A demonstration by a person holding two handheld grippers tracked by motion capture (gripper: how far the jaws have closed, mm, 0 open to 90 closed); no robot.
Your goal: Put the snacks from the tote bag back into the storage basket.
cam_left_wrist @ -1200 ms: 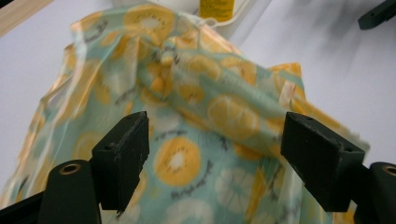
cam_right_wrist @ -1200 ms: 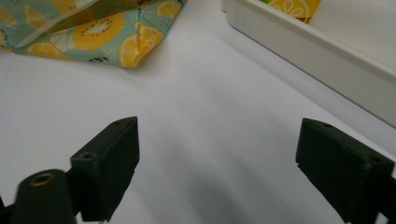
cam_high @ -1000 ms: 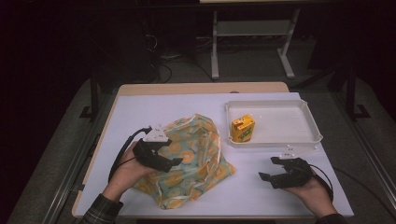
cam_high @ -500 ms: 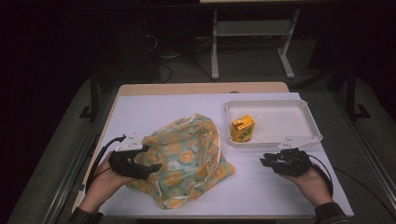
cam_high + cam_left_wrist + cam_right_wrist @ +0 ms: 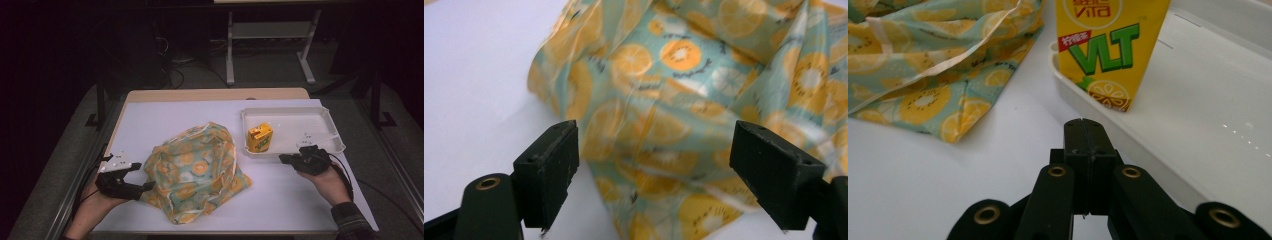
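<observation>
Left gripper (image 5: 131, 177): jaws spread wide, at the left edge of the bag, gripping nothing.
Fruit-print cloth bag (image 5: 197, 170): lies crumpled mid-table, its mouth not held open.
VLT lemon tea carton (image 5: 260, 138): stands upright in the white tray (image 5: 330, 120), at its left end.
Right gripper (image 5: 287, 159): jaws pressed together, empty, just before the tray's near rim.
Progress: likely early; carton not yet picked up.
Obstacle: tray's near wall stands between right gripper and carton.

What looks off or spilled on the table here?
Nothing spilled or damaged. The fruit-print bag lies crumpled in a heap mid-table; the yellow drink carton stands upright in the white tray.
</observation>
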